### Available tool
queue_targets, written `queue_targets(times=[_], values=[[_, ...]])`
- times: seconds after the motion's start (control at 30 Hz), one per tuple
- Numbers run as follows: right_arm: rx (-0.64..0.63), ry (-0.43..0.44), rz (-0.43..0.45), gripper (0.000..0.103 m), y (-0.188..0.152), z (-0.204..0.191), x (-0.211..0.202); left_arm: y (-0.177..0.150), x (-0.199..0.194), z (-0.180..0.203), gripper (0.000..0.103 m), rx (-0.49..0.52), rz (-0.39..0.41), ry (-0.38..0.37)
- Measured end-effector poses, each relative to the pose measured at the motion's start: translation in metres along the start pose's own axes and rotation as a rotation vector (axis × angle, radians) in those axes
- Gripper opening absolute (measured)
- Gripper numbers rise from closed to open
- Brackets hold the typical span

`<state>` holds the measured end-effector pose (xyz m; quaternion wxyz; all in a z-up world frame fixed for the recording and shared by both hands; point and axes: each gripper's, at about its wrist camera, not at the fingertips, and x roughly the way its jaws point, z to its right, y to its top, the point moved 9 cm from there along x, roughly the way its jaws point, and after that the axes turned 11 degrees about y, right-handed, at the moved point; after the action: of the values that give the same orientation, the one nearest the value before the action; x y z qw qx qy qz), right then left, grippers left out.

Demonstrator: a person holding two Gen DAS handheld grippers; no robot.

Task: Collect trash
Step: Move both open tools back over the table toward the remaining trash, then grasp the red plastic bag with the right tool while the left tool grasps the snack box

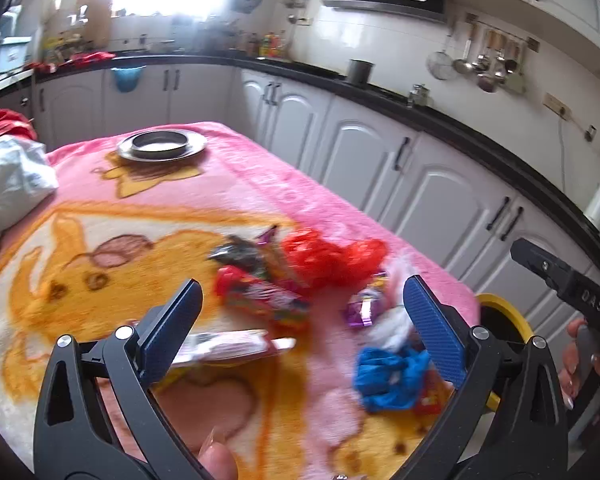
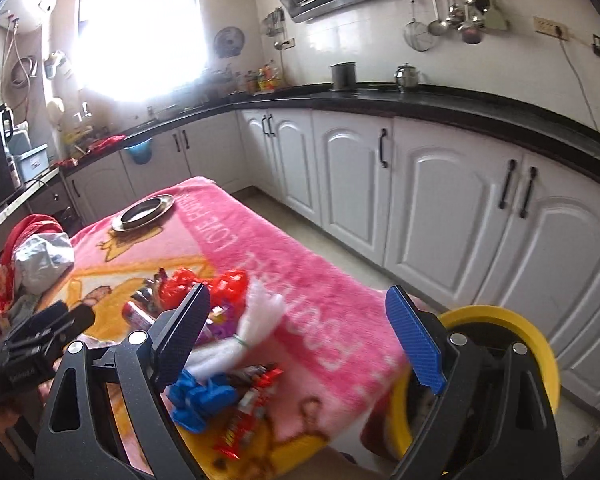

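Trash lies on a pink and yellow blanket (image 1: 260, 168) over the table: a crumpled red plastic bag (image 1: 328, 256), a red candy wrapper (image 1: 260, 296), a dark wrapper (image 1: 240, 252), a purple wrapper (image 1: 362, 306), a pink-white wrapper (image 1: 228, 346), a white plastic bag (image 2: 256, 320), a blue plastic bag (image 1: 392, 376) and a red snack wrapper (image 2: 248, 412). A yellow-rimmed bin (image 2: 500, 320) stands off the table's right edge. My left gripper (image 1: 300, 320) is open and empty above the pile. My right gripper (image 2: 296, 332) is open and empty over the table's near right corner.
A metal plate with a bowl (image 1: 162, 146) sits at the blanket's far end. A grey-white bundle (image 1: 12, 180) and red cloth (image 1: 8, 124) lie at the left. White cabinets (image 2: 420, 200) under a black counter (image 2: 420, 104) run along the right, with floor between.
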<state>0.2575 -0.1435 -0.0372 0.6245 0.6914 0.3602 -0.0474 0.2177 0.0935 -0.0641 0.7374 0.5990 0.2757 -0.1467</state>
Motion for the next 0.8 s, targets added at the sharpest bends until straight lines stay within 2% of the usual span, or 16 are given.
queue_targets(times=[0.37, 0.63, 0.8], values=[[-0.088, 0.090, -0.115, 0.085, 0.006, -0.043, 0.073, -0.012, 0.014, -0.068, 0.092, -0.082, -0.045, 0.097], [-0.141, 0.113, -0.239, 0.069, 0.007, -0.055, 0.132, -0.031, 0.035, -0.097, 0.092, -0.120, -0.115, 0.135], [-0.142, 0.107, -0.322, 0.064, 0.002, -0.048, 0.168, -0.050, 0.051, -0.107, 0.092, -0.159, -0.194, 0.113]])
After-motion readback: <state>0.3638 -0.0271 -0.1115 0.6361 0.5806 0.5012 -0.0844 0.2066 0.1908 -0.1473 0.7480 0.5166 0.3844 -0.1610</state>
